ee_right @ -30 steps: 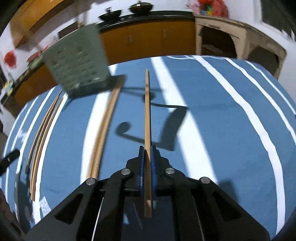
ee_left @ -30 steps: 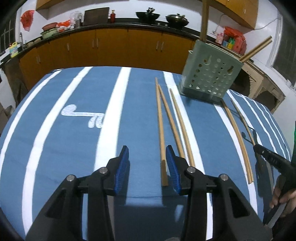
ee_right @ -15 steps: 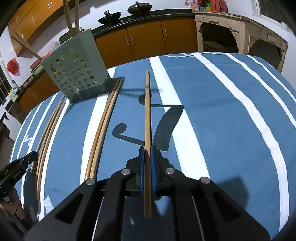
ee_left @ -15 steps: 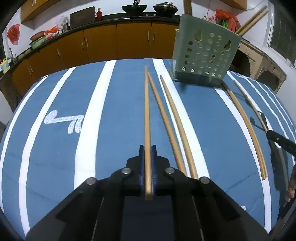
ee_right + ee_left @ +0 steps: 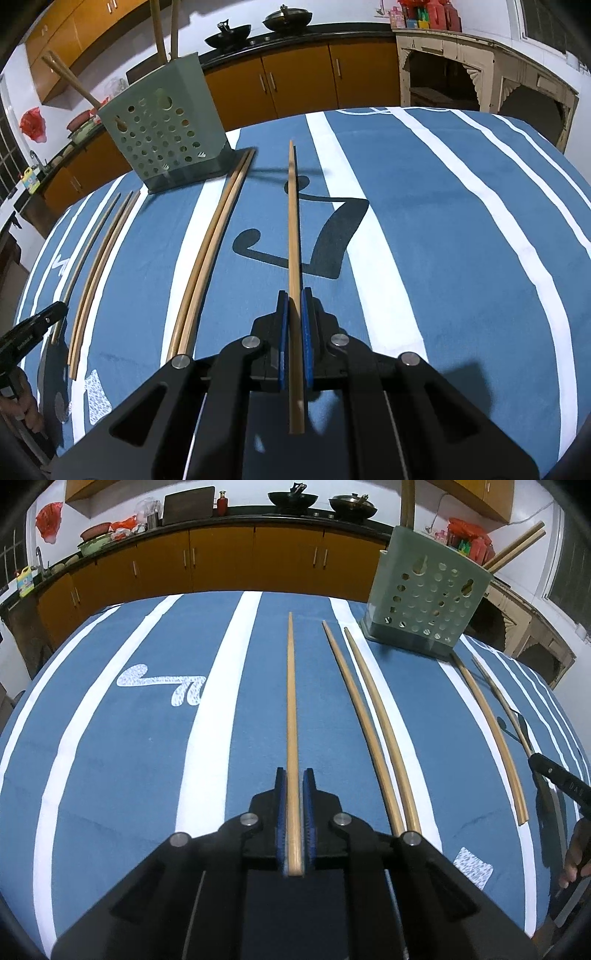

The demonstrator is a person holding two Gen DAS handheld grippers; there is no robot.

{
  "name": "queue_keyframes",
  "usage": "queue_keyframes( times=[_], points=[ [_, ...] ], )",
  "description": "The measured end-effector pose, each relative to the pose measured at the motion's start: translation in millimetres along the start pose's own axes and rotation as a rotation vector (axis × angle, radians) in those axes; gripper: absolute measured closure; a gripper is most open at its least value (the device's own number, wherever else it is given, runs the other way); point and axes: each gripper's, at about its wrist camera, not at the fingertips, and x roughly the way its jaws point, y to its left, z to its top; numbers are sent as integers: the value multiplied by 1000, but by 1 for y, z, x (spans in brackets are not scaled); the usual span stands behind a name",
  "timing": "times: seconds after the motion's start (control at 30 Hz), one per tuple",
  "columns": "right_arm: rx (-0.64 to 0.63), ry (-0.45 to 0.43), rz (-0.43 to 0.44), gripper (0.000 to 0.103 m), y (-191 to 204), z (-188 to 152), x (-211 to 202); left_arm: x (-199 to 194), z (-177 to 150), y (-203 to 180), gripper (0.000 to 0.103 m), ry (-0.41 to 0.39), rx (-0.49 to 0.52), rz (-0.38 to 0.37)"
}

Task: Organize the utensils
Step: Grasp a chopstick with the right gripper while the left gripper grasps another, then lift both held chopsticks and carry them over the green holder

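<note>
My left gripper (image 5: 294,775) is shut on a long wooden chopstick (image 5: 291,709) that points away over the blue striped cloth. Two more chopsticks (image 5: 369,731) lie just right of it. My right gripper (image 5: 294,297) is shut on another chopstick (image 5: 293,229), held a little above the cloth. A pair of chopsticks (image 5: 210,251) lies to its left. The green perforated utensil holder (image 5: 424,594) stands at the far right in the left wrist view; it also shows in the right wrist view (image 5: 162,125), at the far left, with several chopsticks standing in it.
The table (image 5: 110,738) has a blue cloth with white stripes. More chopsticks (image 5: 99,254) lie at the left of the right wrist view. Orange kitchen cabinets (image 5: 221,561) run behind the table. The other gripper's tip (image 5: 557,779) shows at the right edge.
My left gripper was open beside a chopstick and has shut on it and lifted it. My right gripper stays shut on its chopstick, now held steadier above the cloth.
</note>
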Motion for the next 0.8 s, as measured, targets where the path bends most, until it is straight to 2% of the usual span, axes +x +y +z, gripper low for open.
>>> queue_keyframes(
  times=[0.8],
  points=[
    [10,-1,1,95,-1,-6,-4,-1,-2,-3,93,1,25,11]
  ],
)
